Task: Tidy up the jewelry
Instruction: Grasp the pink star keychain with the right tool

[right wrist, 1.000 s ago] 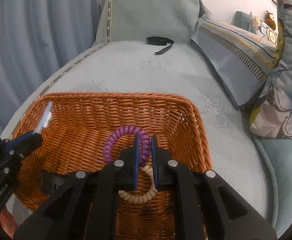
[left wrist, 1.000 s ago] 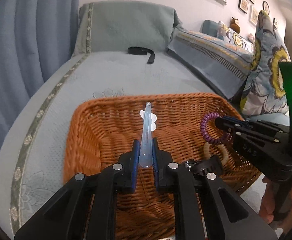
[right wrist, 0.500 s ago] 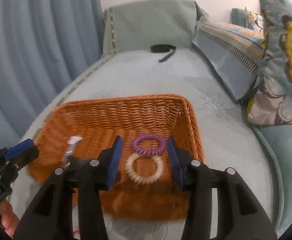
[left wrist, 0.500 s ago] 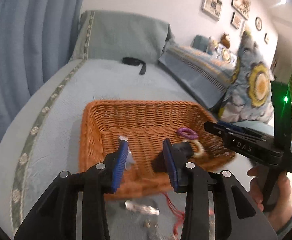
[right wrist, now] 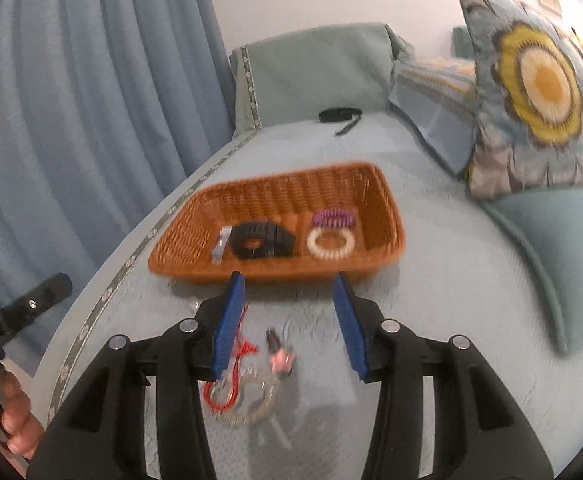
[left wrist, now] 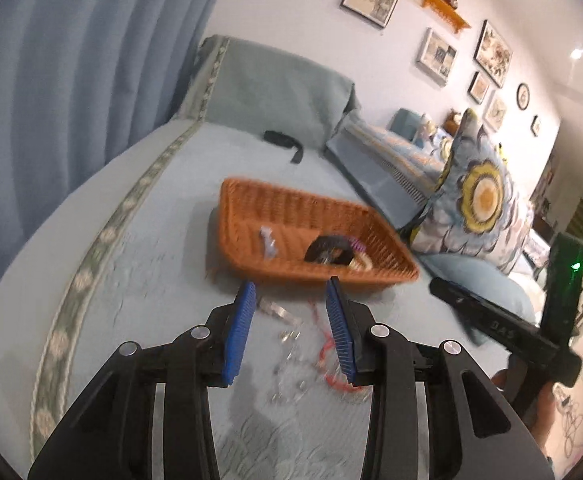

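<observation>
An orange wicker basket sits on the pale blue bedspread; it also shows in the left wrist view. Inside lie a pale blue hair clip, a black clip, a purple spiral hair tie and a cream beaded ring. In front of the basket lie a red cord, a small pink piece and a clear beaded bracelet. My left gripper is open and empty above these loose pieces. My right gripper is open and empty over them too.
A black strap lies far back on the bed near the headrest cushion. Flowered pillows stand along the right. Blue curtains hang on the left. A silver clip lies in front of the basket.
Both grippers opened and pulled back from the basket. The blue clip dropped from the left gripper into the basket, the purple tie from the right. Loose jewelry in front has come into view.
</observation>
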{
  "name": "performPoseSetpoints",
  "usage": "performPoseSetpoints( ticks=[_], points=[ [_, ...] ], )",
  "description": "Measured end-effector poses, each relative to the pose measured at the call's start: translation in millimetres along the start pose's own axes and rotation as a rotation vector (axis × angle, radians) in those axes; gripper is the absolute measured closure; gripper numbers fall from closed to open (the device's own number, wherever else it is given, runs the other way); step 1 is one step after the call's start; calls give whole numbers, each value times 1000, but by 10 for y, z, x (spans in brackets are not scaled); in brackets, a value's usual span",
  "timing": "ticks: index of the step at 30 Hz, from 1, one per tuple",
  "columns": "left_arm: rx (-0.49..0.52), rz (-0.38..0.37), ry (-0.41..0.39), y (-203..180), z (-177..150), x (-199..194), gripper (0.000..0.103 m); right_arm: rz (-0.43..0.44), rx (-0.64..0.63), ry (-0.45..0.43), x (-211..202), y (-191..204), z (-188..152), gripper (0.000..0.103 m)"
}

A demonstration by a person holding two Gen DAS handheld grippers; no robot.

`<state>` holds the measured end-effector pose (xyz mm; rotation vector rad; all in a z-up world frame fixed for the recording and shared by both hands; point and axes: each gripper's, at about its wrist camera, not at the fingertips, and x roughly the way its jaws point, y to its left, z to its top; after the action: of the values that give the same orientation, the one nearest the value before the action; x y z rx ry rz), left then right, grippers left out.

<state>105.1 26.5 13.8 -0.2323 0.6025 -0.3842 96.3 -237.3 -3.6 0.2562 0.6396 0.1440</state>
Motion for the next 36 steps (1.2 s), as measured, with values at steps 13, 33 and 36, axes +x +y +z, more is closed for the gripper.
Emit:
performPoseSetpoints(
  ticks=[13, 33, 36],
  points=[
    [56, 17, 212, 142, -414, 553, 68, -17, -38, 163, 459, -197, -358, 69],
    [112, 57, 337, 66, -576, 818, 68, 0, -178, 257, 759, 127, -454, 69],
    [106, 57, 337, 81, -570, 818, 68, -22, -187, 271, 802, 144, -467, 70]
  ],
)
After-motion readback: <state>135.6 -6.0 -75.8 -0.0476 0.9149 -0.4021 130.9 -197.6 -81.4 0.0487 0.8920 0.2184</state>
